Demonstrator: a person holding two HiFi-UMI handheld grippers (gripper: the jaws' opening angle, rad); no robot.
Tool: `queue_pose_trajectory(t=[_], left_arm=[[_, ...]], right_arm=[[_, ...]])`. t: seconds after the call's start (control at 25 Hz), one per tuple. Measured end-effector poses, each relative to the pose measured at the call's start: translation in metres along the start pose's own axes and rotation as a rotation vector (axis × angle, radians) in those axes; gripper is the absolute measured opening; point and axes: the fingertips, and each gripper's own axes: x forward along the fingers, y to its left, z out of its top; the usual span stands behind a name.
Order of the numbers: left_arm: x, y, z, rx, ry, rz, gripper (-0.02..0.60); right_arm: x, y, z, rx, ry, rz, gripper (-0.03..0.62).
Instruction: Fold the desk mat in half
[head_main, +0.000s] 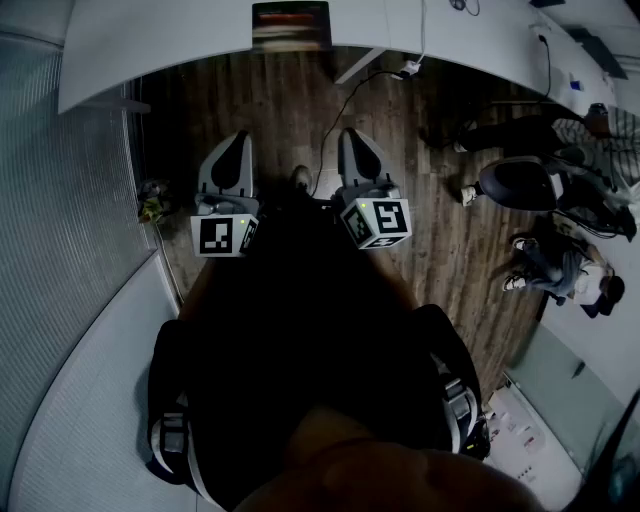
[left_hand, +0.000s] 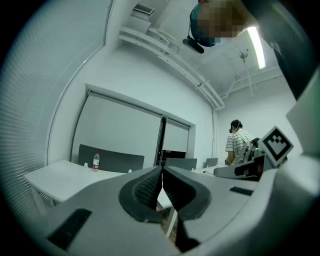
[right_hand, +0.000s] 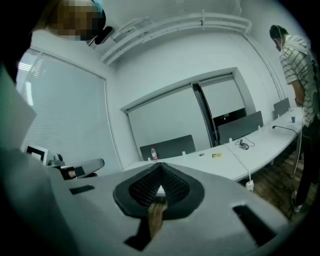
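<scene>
Currently no fold is under way: the desk mat shows in none of the three views, so I cannot say where it lies. Step in hand, as I judge it: standing ready, before any approach to the mat.

Left tongs (left_hand: 161, 172): pads pressed together at the tips, nothing between them. Right tongs (right_hand: 159, 169): likewise closed and empty.

Pose, head view: both tongs are held out in front of the body, side by side, near each other but apart, over the dark wood floor (head_main: 270, 100). Each marker cube (head_main: 224, 235) faces up toward the camera. The left tongs point about level into the room; the right ones tip slightly downward. The forearms are lost against dark clothing.

Surroundings: a long white desk (head_main: 150, 40) curves ahead of the tongs, well apart from them. In the left gripper view a bottle (left_hand: 96, 161) stands on a white desk and a person (left_hand: 237, 144) in a striped top stands at far right. No mat lies on any desk surface that shows.

Next move, judgement only: find the mat first. Turn or step toward the desk that carries it, open both tongs, then take one edge at two points near its corners so that it lifts evenly for the fold
</scene>
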Motion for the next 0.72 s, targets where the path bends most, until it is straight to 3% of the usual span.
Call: queue_pose_trajectory(t=[0.4, 0.72], left_arm=[[0.005, 0.000, 0.010, -0.009, -0.038, 0.016, 0.005], [0.017, -0.017, -0.002, 0.002, 0.006, 0.018, 0.006]], right_arm=[[0.001, -0.002, 0.002, 0.028, -0.014, 0.016, 0.000], [0.002, -0.024, 0.011, 0.022, -0.017, 0.033, 0.000]])
